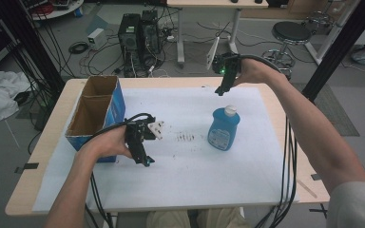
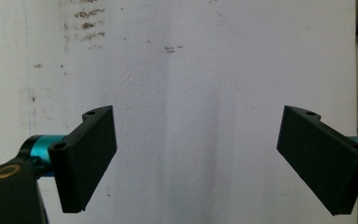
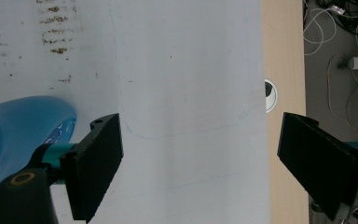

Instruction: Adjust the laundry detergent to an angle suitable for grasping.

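A blue bottle [image 1: 224, 128] with a white cap stands upright on the white mat [image 1: 190, 171], right of centre. My right gripper [image 1: 220, 90] hovers above and behind it, pointing down, jaws wide apart with nothing between them; in the right gripper view the bottle [image 3: 18, 135] lies at the left edge, outside the gap of the gripper [image 3: 200, 163]. My left gripper [image 1: 147, 161] hangs open over the mat's left half, beside the cardboard box [image 1: 95, 114]. The left gripper view has the gripper [image 2: 196, 158] over bare mat, holding nothing.
The open blue-sided cardboard box stands at the table's left edge. Brown smudges [image 1: 186, 137] mark the mat between the grippers. Beyond the table are computer towers [image 1: 138, 38], cables and a stool [image 1: 290, 35]. A round cable hole [image 3: 270, 95] sits in the wooden table strip.
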### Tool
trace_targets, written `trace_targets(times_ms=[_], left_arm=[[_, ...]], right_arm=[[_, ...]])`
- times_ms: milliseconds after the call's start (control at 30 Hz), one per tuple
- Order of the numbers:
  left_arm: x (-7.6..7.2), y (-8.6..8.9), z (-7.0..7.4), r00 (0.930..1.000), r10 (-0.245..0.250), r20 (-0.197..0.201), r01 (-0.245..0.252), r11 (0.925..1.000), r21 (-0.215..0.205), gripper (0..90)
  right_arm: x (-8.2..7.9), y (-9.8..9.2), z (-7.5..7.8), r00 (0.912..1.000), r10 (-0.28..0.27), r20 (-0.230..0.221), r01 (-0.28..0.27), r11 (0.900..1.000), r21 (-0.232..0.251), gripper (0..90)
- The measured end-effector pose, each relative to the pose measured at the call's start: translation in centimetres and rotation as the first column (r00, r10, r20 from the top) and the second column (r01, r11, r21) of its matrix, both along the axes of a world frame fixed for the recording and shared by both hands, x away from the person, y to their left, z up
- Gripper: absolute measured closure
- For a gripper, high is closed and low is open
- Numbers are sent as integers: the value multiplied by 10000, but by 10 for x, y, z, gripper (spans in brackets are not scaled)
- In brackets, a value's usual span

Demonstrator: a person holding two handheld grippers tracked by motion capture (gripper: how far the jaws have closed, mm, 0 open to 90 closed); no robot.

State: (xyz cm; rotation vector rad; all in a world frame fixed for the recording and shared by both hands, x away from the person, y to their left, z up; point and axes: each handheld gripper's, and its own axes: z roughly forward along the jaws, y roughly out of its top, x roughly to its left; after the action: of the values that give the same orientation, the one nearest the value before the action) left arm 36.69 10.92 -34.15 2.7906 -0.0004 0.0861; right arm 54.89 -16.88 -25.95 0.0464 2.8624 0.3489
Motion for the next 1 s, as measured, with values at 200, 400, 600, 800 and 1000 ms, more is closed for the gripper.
trace_targets(times_ms=[200,400,600,800,1000], left_arm=[[1,0,0,10000,43,-23,-43,10000,-33,120],[0,-2,0,9999,111,1,-111,9999,-7,120],[-6,-6,0,10000,-8,-38,8,9997,227,120],[-5,-8,-1,10000,-29,-39,30,9998,179,120],[-6,-9,0,9999,-93,-37,94,9999,133,120]], right_arm=[[-1,1,-1,10000,29,45,-29,10000,-73,133],[-1,-2,2,10000,19,75,-20,10000,35,133],[4,-4,-1,9999,-144,35,145,9999,-23,133],[1,-2,0,9999,-58,149,59,10000,-38,133],[-1,-3,2,9998,-65,176,66,10000,-56,133]])
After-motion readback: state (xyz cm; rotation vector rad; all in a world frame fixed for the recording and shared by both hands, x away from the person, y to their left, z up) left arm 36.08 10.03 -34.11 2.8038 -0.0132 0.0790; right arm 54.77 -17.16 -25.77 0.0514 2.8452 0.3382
